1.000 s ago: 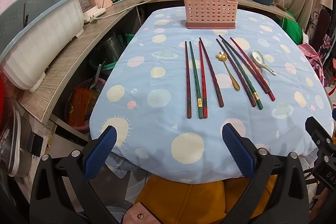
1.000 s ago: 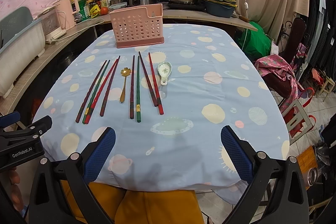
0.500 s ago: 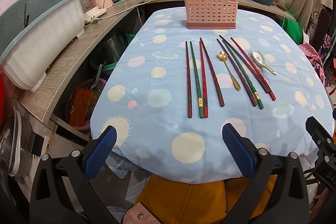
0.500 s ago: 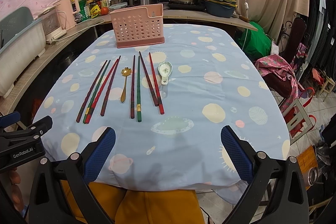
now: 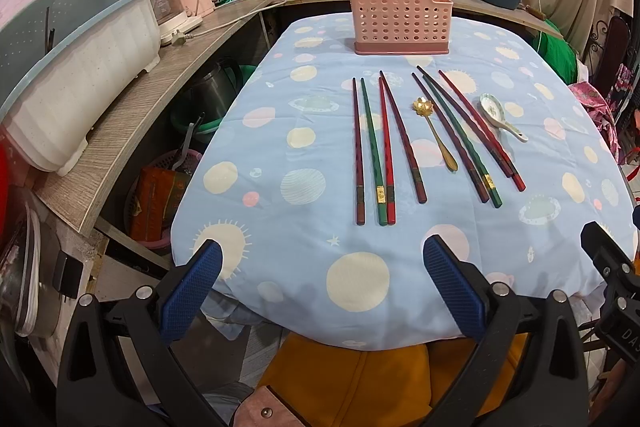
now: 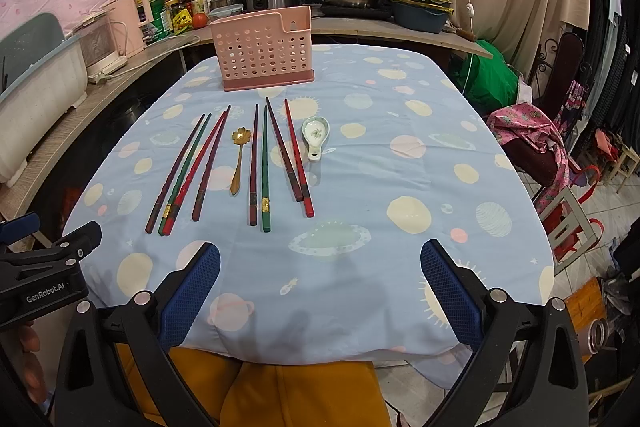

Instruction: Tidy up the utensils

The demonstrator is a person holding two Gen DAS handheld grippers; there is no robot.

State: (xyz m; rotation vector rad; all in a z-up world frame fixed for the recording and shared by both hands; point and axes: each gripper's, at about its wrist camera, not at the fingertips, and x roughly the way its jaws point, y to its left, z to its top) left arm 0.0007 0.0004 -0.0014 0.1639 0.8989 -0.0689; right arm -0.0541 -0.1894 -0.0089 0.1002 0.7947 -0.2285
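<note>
Chopsticks (image 5: 384, 151) in dark red, green and red lay in two groups on the table (image 6: 400, 167), with a gold spoon (image 6: 237, 163) between the groups and a white ceramic spoon (image 6: 315, 137) just beside the right group, all in front of the upright pink holder (image 6: 266, 51). Both claws were spread wide with nothing between the blue pads: the left claw (image 5: 320, 287) and the right claw (image 6: 320, 287) hovered at the near table edge. Writing "GenRobot.AI" was readable on the black body of the left claw in the right wrist view.
</note>
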